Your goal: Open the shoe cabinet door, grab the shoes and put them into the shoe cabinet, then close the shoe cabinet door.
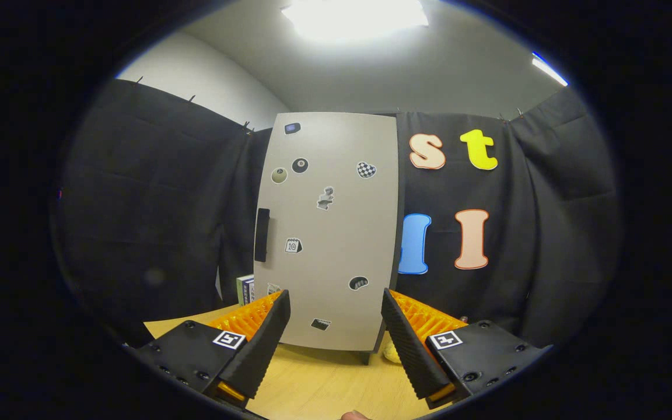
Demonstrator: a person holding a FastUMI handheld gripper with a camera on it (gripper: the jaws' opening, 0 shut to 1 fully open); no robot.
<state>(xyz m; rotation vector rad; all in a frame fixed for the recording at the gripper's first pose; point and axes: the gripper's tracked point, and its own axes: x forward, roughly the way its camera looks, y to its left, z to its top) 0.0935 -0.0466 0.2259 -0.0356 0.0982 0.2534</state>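
A tall grey shoe cabinet [330, 233] stands upright on the wooden table [324, 379], straight beyond the fingers. Its door is shut and carries several small stickers. A dark vertical handle [262, 234] sits on the door's left edge. My gripper [336, 303] is open, fingers spread wide with nothing between them, still some way short of the door. A small pale yellow thing [391, 352] peeks out at the cabinet's lower right corner, behind the right finger; I cannot tell what it is.
A small box [245, 289] stands on the table just left of the cabinet's base. Black cloth walls close the booth behind and on both sides. A fingertip [354, 415] shows at the table's near edge.
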